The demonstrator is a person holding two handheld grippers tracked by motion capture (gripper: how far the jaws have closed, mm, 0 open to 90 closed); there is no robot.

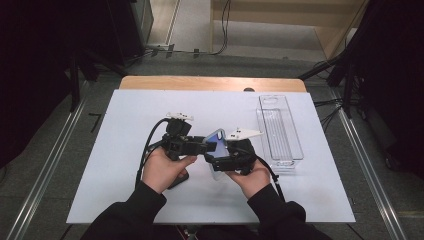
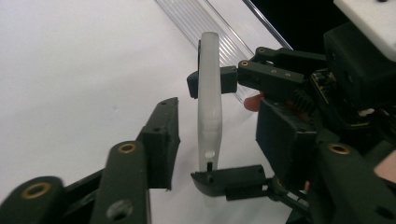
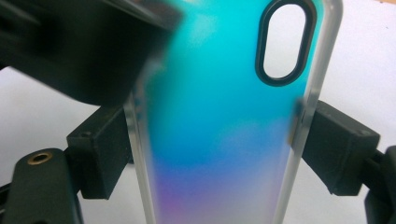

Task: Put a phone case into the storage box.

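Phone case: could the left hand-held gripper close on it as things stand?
Probably yes. The phone case, clamped edge to edge by the right hand-held gripper, stands between the open jaws of the left hand-held gripper, with nothing in the way.

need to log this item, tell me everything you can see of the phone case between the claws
The phone case is a thin shell with a frosted clear rim and a back that fades from teal blue to purple. It has a dark-edged oval camera cutout near one end and small openings along the edge. It looks like flexible plastic. It is held off the white table, standing on edge in the left claw view. The right claw clamps its two long edges. The left claw stands open around it, pads apart from it.
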